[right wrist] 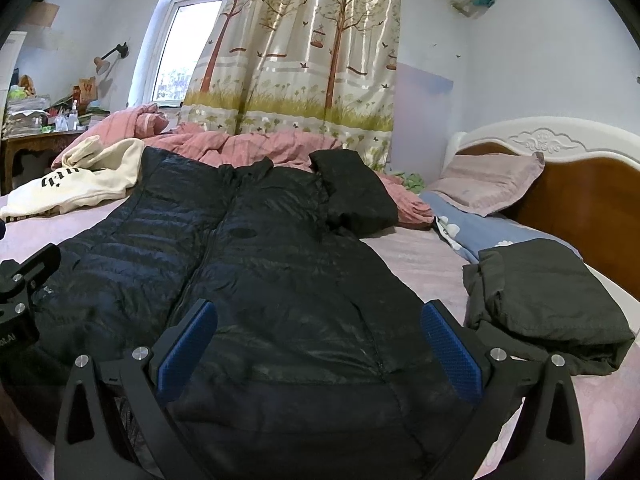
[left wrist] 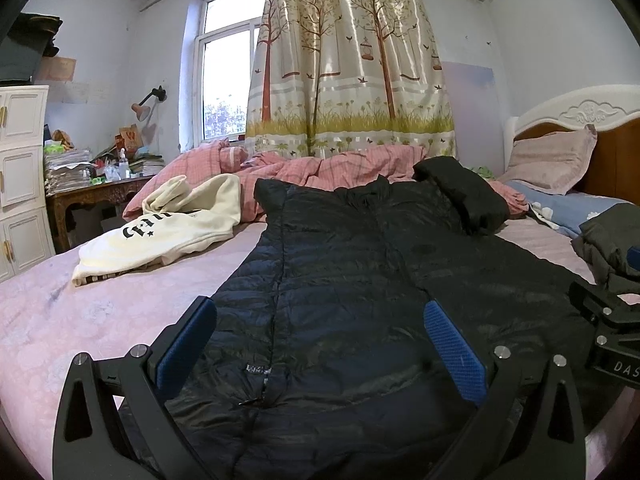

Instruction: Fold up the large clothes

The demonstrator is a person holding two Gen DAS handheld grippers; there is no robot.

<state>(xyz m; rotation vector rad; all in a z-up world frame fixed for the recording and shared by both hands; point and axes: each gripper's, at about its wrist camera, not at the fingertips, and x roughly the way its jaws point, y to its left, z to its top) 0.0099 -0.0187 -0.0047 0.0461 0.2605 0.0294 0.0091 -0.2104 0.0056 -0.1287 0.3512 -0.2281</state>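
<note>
Black and quilted, the jacket (left wrist: 352,272) lies spread flat on the pink bed (left wrist: 80,312), zip up, collar toward the curtain (left wrist: 348,60). Your left hand-held gripper (left wrist: 320,344) hangs over the jacket's hem with its blue pads (left wrist: 454,352) wide apart, gripping nothing. Your right hand-held gripper (right wrist: 318,344) hovers over the hem beside it, also spread wide and empty. One jacket sleeve (right wrist: 356,192) is folded over the shoulder. Left of the jacket sits a cream hoodie (left wrist: 176,232); right of the jacket lies a folded dark garment (right wrist: 548,300), just apart from it
</note>
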